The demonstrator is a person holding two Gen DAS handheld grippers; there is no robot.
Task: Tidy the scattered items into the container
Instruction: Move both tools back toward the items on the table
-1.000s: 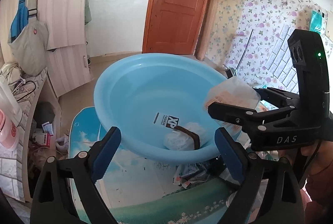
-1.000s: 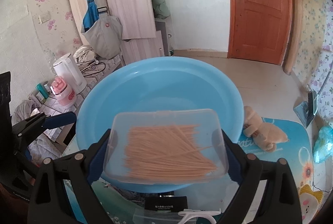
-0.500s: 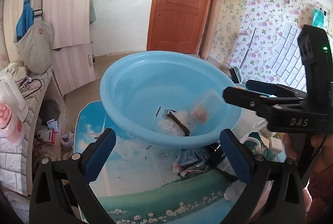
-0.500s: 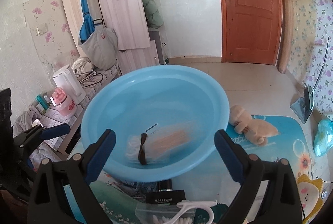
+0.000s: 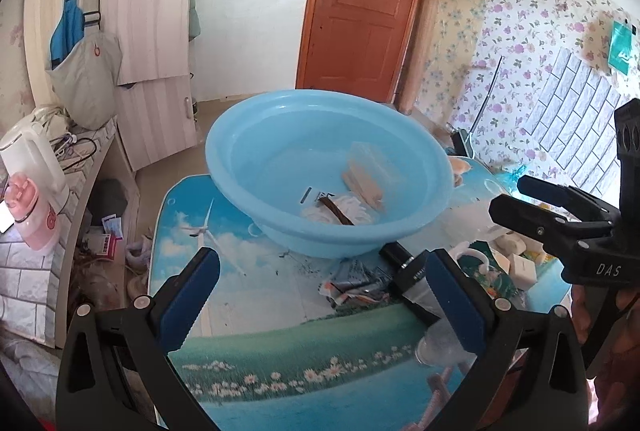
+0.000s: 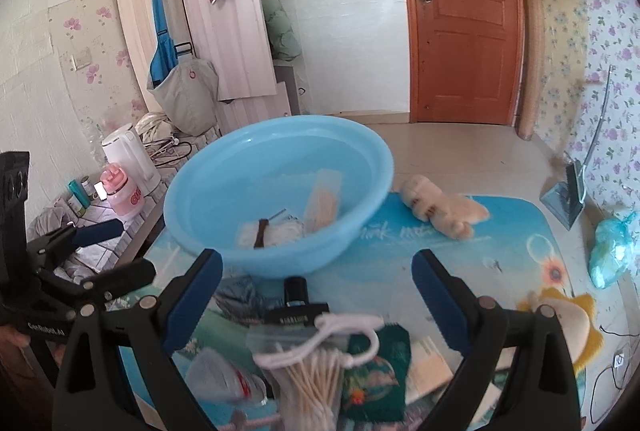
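Observation:
A light blue basin (image 5: 256,167) (image 6: 372,167) stands on the picture-printed table. Inside it a clear box of toothpicks (image 5: 366,177) (image 6: 324,199) leans against the wall beside a white bundle with a brown band (image 5: 336,213) (image 6: 266,231). My left gripper (image 5: 320,305) is open and empty, in front of the basin. My right gripper (image 6: 316,295) is open too, drawn back over scattered items: a bag of cotton swabs (image 6: 316,371), a black tube (image 6: 296,305) (image 5: 408,269), a green packet (image 6: 376,371) and a crumpled wrapper (image 5: 354,285).
A beige plush toy (image 6: 440,209) lies right of the basin, a teal plastic bag (image 6: 610,251) further right. White small boxes (image 5: 520,267) sit near the table's right side. A kettle (image 6: 128,151) and a pink bottle (image 6: 122,191) stand on the low counter at left.
The right gripper let go of the toothpick box, which dropped into the basin and settled against its wall. Both grippers have pulled back from the basin.

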